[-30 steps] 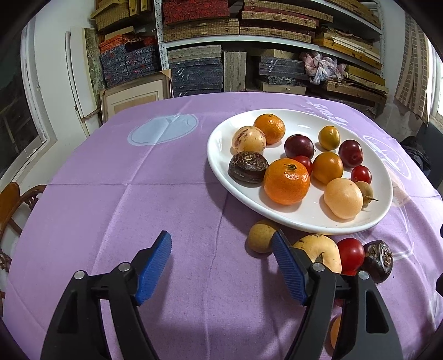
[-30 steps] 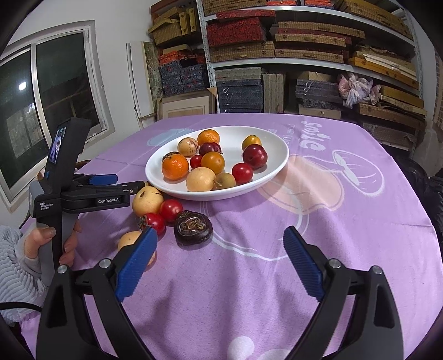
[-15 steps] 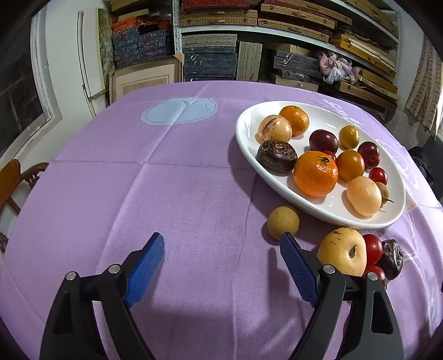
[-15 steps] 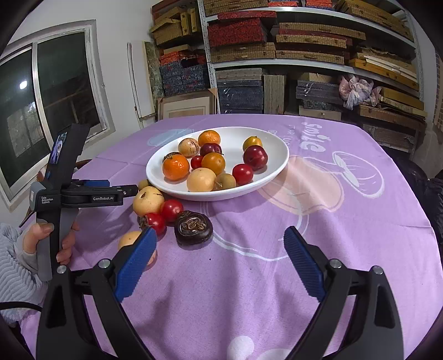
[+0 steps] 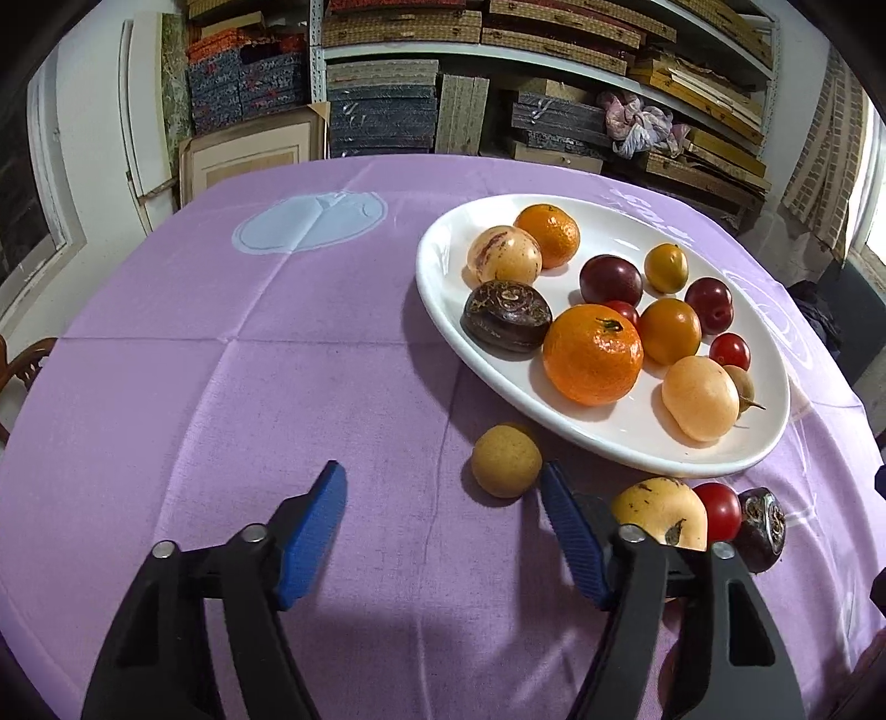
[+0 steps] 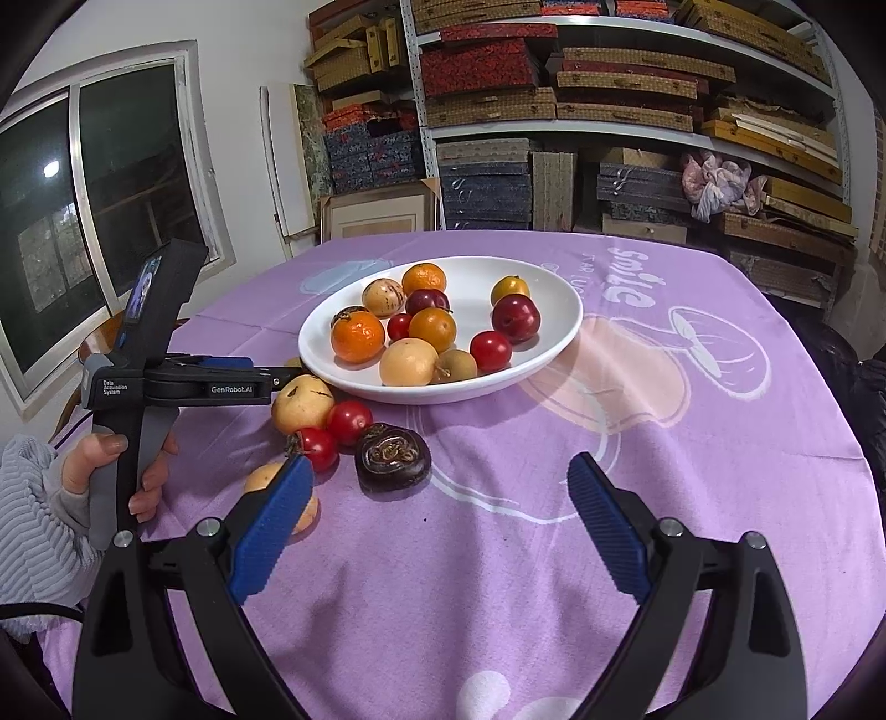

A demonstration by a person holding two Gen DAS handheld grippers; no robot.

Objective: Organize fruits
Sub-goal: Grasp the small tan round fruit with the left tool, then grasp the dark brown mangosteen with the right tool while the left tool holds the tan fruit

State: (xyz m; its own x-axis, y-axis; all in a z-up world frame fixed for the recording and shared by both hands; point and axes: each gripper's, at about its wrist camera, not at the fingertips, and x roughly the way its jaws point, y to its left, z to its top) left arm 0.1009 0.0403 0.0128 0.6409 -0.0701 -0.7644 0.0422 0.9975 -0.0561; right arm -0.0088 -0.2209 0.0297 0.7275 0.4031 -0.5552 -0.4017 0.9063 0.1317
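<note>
Plated: about a dozen fruits fill the white plate (image 5: 554, 426).
Left: six fruits wait on the purple cloth (image 6: 554, 526), including a small tan fruit (image 5: 505, 459).
Left gripper (image 5: 443, 501): empty, closing.
Right gripper (image 6: 437, 509): wide, empty.

A lilac cloth with pale printed shapes is covering the round tabletop (image 6: 637, 471). At twelve o'clock beyond it, white metal shelving (image 6: 609, 130) is carrying stacks of flat woven boxes, brown, red and dark blue. A crumpled pink-and-white plastic bag (image 6: 717, 183) is sitting on a shelf at about one o'clock. A framed panel in light wood (image 5: 249, 158) is leaning against the white wall (image 6: 232, 33) near eleven o'clock. At nine o'clock a metal-framed sliding window (image 6: 83, 216) is showing darkness outside and reflecting one lamp. A carved brown wooden chair back (image 5: 25, 363) is peeking over the tabletop's edge at nine o'clock.
</note>
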